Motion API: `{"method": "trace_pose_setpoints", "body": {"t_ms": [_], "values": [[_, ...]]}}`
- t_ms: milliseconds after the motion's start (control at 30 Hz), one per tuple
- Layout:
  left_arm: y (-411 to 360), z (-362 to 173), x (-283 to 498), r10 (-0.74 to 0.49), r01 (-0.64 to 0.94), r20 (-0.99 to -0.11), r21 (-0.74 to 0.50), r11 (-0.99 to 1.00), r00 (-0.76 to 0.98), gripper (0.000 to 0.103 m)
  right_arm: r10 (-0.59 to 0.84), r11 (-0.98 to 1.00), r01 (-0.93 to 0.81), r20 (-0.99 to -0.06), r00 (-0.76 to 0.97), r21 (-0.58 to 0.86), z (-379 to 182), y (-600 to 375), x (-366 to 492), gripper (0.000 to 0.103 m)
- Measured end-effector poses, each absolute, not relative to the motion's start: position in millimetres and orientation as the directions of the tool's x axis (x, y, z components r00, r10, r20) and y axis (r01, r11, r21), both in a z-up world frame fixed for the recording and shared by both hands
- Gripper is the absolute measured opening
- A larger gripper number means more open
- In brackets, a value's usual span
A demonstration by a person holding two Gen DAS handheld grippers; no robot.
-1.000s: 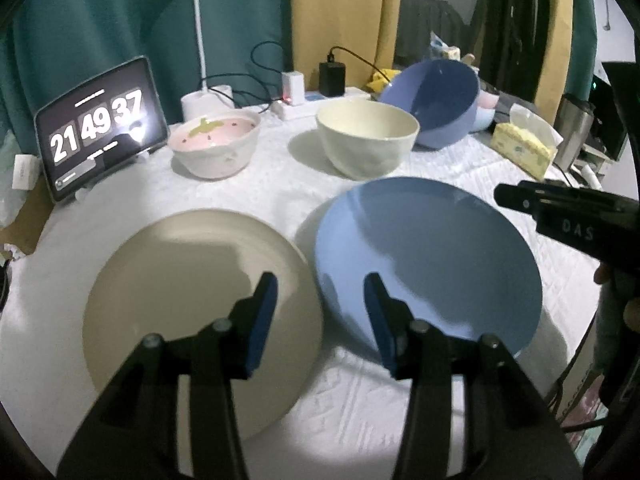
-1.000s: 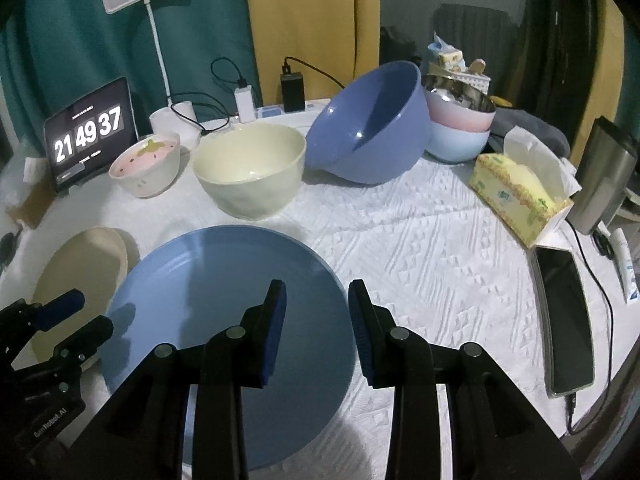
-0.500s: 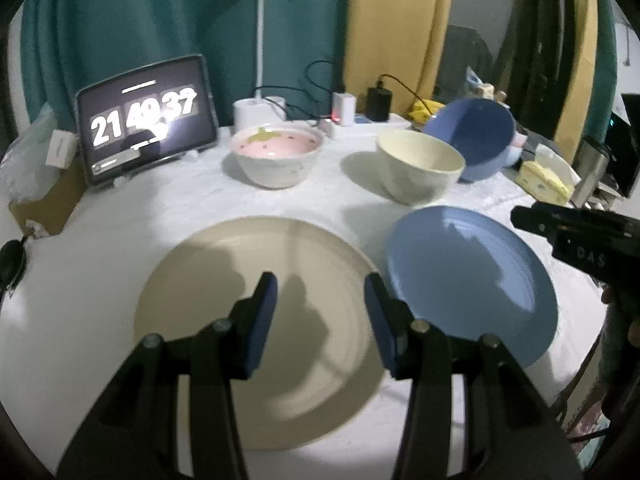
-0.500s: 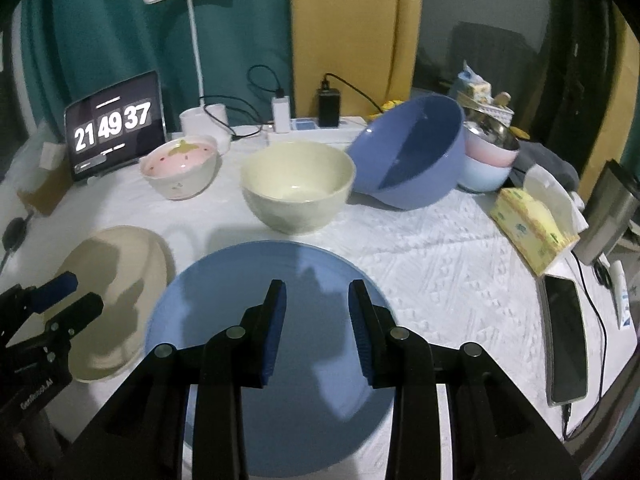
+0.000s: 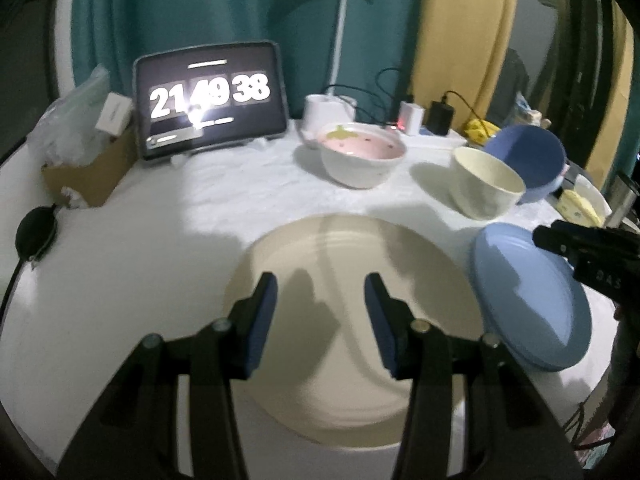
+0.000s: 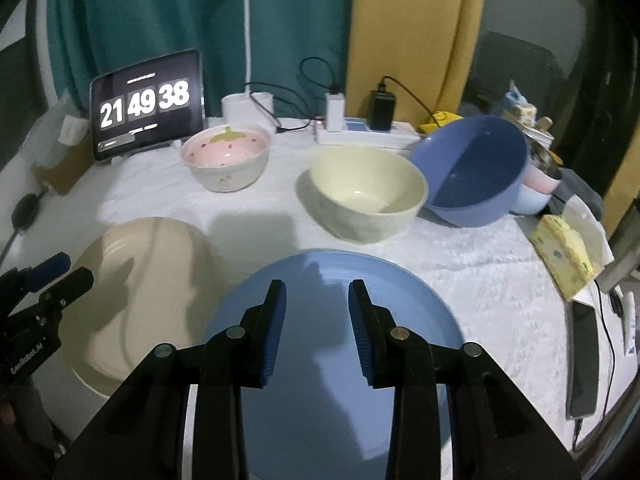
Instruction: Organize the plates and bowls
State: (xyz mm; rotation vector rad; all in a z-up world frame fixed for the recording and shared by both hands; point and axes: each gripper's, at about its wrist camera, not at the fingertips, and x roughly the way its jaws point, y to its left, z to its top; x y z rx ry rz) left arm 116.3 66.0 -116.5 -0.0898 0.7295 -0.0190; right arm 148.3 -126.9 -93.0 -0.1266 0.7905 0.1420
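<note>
left fingers (image 5: 266, 320) parted over beige plate (image 5: 348, 272), right fingers (image 6: 276, 320) likewise (blue plate (image 6: 400, 292)), nothing held

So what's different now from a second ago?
Both hand-held grippers swung to the left. The left gripper, which pointed between the two plates, now hangs over the round beige plate; the right gripper is centred over the round blue plate. The tablet clock ticked from 37 to 38. Nothing was grabbed; jaws stayed open, dishes stayed put.
</note>
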Motion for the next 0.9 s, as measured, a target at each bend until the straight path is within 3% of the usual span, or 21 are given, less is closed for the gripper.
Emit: {"method": "trace_pose_setpoints", "body": {"t_ms": [900], "values": [[126.7,-150.3,135.5,-0.008,-0.117,-0.738,-0.117,0.986,0.674,0.047,0.155,0.949,-0.312,-0.797,0.584,-0.044,-130.9,-43.3,200.0,0.034]]}}
